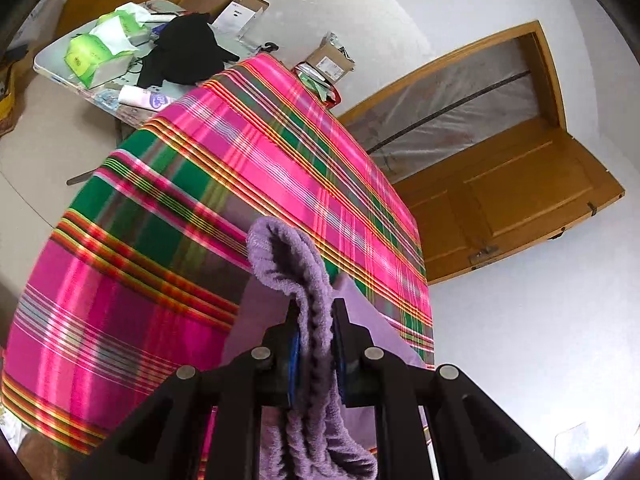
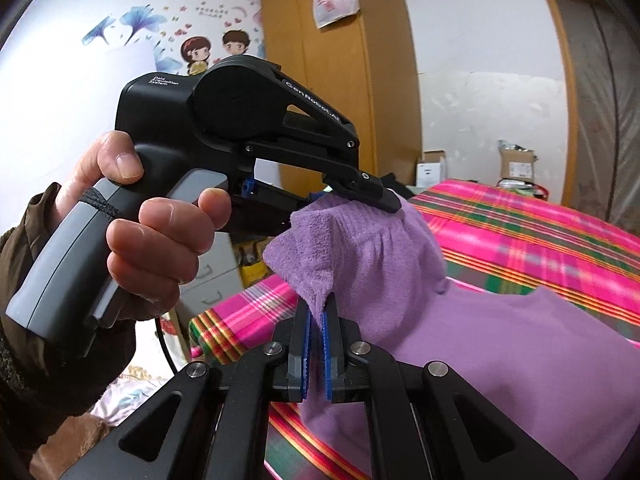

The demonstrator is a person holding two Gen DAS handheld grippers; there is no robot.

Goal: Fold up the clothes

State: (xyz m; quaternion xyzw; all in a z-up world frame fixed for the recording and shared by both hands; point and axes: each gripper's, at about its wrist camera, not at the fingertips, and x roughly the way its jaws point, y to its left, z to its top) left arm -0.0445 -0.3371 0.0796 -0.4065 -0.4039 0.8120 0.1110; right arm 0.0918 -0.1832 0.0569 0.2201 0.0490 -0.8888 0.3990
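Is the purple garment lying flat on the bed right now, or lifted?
Lifted at one edge. The purple garment hangs bunched from both the left gripper and the right gripper; its far part lies on the plaid bedspread.

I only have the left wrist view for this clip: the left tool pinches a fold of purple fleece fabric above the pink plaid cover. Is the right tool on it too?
Observer: Yes. The right tool is shut on a corner of the same purple fleece garment, close beside the left tool.
Operator: Is the whole garment off the bed?
Observer: No. Only the gripped edge is raised; the rest appears to rest on the pink and green plaid bedcover.
Operator: What holds the left tool?
Observer: A bare hand wraps its grey handle.
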